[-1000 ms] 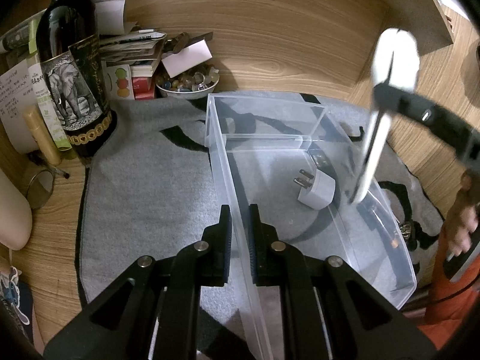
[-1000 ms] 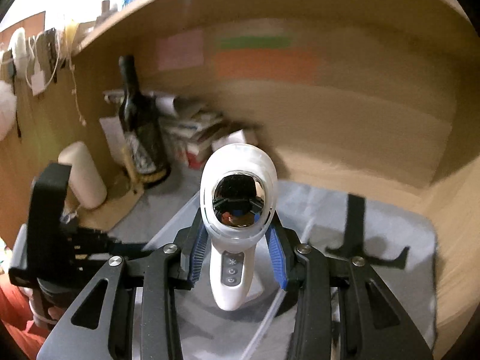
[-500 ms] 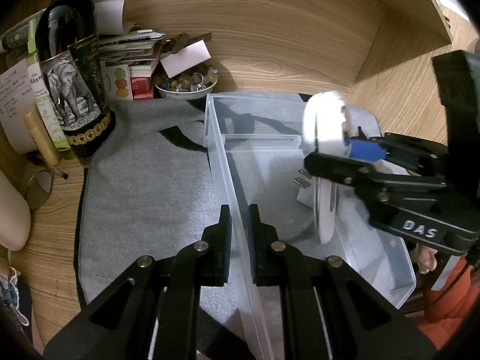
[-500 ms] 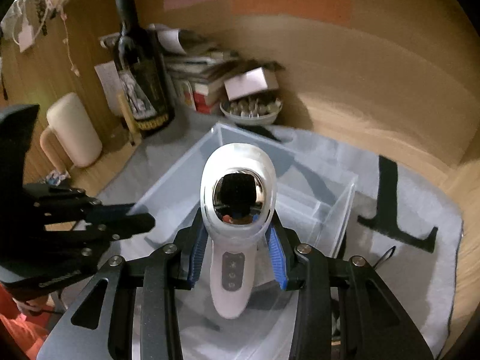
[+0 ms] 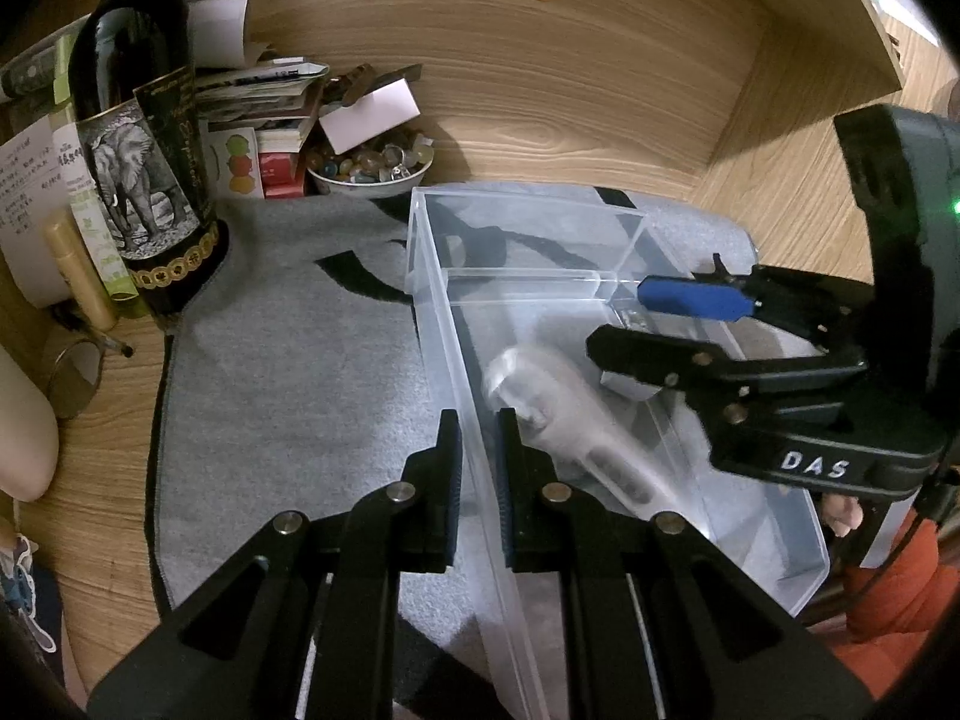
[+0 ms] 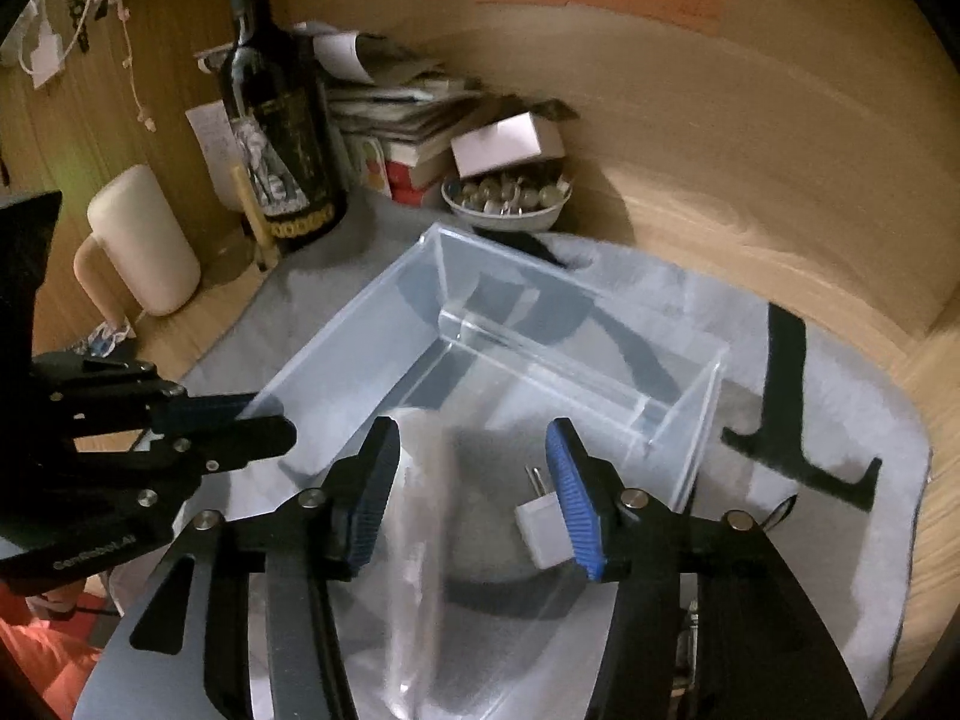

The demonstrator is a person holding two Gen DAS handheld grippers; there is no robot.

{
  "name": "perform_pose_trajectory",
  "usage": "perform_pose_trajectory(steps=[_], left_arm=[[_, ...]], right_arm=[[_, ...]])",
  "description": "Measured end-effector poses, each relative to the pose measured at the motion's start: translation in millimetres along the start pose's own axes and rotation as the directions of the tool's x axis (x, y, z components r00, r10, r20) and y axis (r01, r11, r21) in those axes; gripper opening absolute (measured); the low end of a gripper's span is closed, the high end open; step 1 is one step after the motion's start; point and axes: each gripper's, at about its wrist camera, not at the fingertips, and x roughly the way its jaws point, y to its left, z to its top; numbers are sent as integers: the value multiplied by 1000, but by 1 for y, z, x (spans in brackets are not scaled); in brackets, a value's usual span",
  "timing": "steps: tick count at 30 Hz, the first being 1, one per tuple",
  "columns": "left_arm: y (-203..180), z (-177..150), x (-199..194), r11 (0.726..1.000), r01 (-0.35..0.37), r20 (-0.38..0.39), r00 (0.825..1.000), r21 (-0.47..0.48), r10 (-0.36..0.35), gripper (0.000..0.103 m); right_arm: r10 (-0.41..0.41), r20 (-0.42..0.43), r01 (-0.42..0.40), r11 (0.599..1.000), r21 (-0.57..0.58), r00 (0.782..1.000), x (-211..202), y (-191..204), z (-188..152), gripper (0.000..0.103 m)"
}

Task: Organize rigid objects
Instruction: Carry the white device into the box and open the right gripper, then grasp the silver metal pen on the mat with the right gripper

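A clear plastic bin (image 5: 432, 300) with a divider stands on a grey mat (image 5: 288, 390). My left gripper (image 5: 477, 420) is shut on the bin's near side wall, which runs between its fingers. My right gripper (image 6: 471, 429) hangs over the bin and its jaws are opening. A white handheld device (image 5: 558, 414), blurred, lies tilted inside the bin against that wall, free of the blue pads (image 6: 567, 492). In the right wrist view the device (image 6: 420, 510) is a pale streak below the left finger. A white plug adapter (image 6: 543, 531) rests on the bin floor.
A dark wine bottle (image 5: 144, 138), a stack of books and papers (image 5: 264, 102) and a bowl of beads (image 5: 369, 165) crowd the back left corner. A cream mug (image 6: 144, 240) stands left of the mat. Wooden walls close in behind and to the right.
The right gripper came down over the bin with the white device in its jaws, then the jaws spread and the device dropped into the bin. The left gripper kept its hold.
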Motion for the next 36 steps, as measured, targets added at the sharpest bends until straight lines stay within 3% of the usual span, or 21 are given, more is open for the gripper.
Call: perform_pose_trajectory(steps=[7, 14, 22, 27, 33, 36], left_arm=[[1, -1, -1, 1000, 4, 0, 1000, -1, -4, 10], [1, -2, -1, 1000, 3, 0, 1000, 0, -3, 10], [1, -2, -1, 1000, 2, 0, 1000, 0, -2, 10], [1, -2, -2, 1000, 4, -3, 1000, -5, -4, 10], [-1, -1, -1, 1000, -5, -7, 1000, -5, 5, 10], [-1, 0, 1, 1000, -8, -10, 1000, -5, 7, 10]], right_arm=[[-37, 61, 35, 999, 28, 997, -19, -8, -1, 56], [-180, 127, 168, 981, 100, 975, -57, -34, -10, 58], [-329, 57, 311, 927, 211, 943, -75, -80, -42, 58], [-335, -30, 332, 910, 249, 942, -61, -97, -70, 58], [-266, -128, 293, 910, 294, 955, -39, -105, -103, 58], [-224, -137, 256, 917, 307, 965, -35, -107, -110, 58]])
